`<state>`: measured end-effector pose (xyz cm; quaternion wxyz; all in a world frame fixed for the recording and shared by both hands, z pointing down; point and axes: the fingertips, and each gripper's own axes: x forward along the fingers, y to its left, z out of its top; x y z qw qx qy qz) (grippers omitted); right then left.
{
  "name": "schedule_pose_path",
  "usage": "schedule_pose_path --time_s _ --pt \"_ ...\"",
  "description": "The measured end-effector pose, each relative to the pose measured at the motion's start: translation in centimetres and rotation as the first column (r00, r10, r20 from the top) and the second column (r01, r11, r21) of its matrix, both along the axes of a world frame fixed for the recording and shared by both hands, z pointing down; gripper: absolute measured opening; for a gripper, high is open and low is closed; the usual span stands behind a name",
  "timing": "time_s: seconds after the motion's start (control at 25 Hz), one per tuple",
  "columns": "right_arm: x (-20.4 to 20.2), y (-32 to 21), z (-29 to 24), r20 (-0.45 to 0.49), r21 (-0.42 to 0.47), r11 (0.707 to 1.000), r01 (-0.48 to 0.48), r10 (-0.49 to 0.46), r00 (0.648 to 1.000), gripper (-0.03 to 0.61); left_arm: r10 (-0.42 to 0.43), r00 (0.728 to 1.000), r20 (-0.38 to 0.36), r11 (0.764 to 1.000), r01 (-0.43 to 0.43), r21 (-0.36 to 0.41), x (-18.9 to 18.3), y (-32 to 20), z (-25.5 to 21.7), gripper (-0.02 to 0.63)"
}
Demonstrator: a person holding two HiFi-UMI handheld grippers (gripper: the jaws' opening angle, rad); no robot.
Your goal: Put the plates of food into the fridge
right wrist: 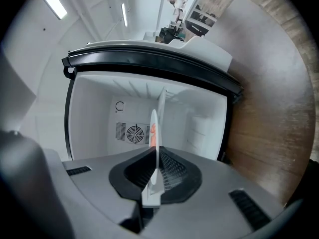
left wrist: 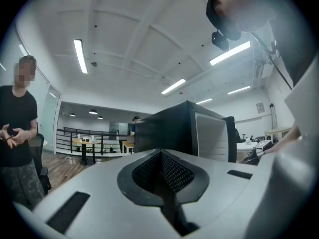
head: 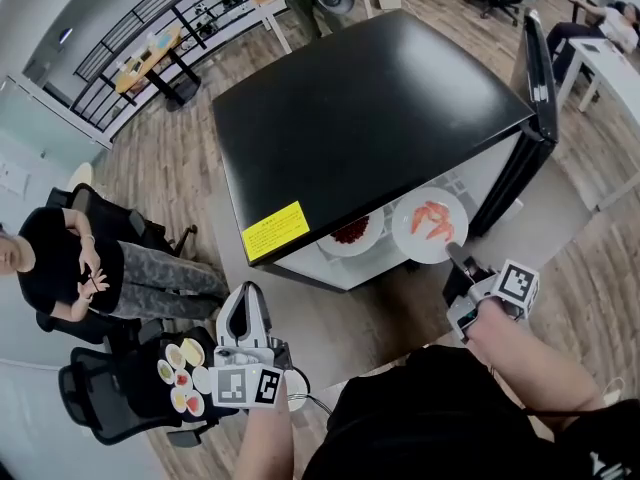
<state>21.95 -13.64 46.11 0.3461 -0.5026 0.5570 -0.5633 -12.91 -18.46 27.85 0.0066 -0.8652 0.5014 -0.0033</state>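
Nearest, the left gripper (head: 243, 306) is held with its fingers pressed together on nothing, just beside some small dishes (head: 180, 373) of food. Further out, a plate (head: 430, 225) of orange food is pinched by its rim in the right gripper (head: 458, 259) at the open fridge (head: 370, 108). Beside it, a second plate (head: 352, 234) of red food is seen inside.

The fridge (head: 370, 108) is showing a smooth, faintly sheened black top and white plastic-looking lining (a yellow paper-like sticker (head: 274, 231) is sitting lower left). The floor (head: 180, 168) is showing wood-grain planks. The plate (head: 430, 226) is looking glossy white. The left claw (left wrist: 162, 171) and right claw (right wrist: 155, 168) are wearing matt grey plastic with rough black ribbed pads (left wrist: 177, 172).
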Motion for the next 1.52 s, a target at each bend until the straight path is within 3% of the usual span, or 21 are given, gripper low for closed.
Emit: schedule_pose_path --time_s 0.56,1.52 --pt "0.8 -4.4 -0.3 0.042 0.008 1.0 0.022 -0.022 0.999 0.018 -0.075 0.997 0.035 0.997 0.076 -0.015 -0.5 -1.8 -0.4 0.003" --pt "1.9 -8.3 -0.2 0.085 -0.011 1.0 -0.016 0.016 0.996 0.02 -0.155 0.986 0.063 0.986 0.158 -0.045 -1.7 -1.1 0.5 0.003"
